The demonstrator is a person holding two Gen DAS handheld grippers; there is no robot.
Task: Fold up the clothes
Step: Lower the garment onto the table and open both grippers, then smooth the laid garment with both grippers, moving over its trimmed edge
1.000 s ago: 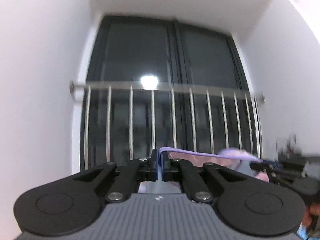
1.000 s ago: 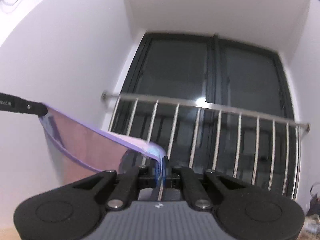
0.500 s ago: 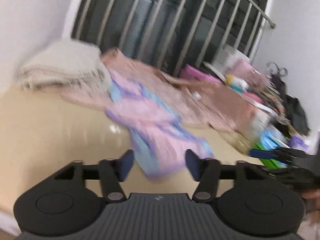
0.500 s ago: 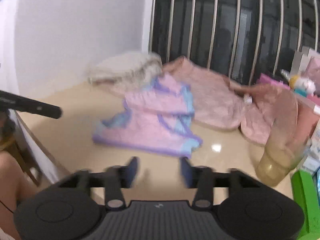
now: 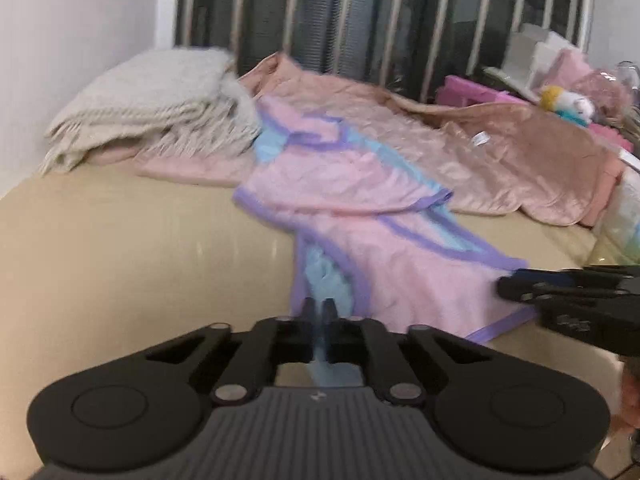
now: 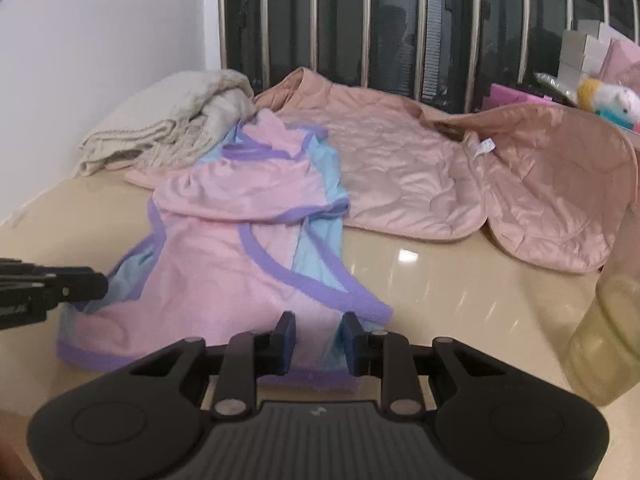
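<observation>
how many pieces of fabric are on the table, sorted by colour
pink with purple trim: 1, the garment, its near edge between the fingers of both the left gripper and the right gripper
peach quilted: 1, the jacket
cream knit: 1, the blanket
total: 3

Soft indoor light, dark panes behind, fisheye bend and slight blur in both views.

Even, diffuse light falls from above; the glossy beige table (image 6: 460,280) throws small white glints and streaks. The window (image 6: 400,20) behind the bars is dark, with faint reflections. Shadows are weak, gathered under the pink garment (image 5: 380,264). Straight bars (image 5: 484,12) bow toward the edges, corners vignette black, and the cream blanket (image 5: 160,96) smears softly with motion blur.
</observation>
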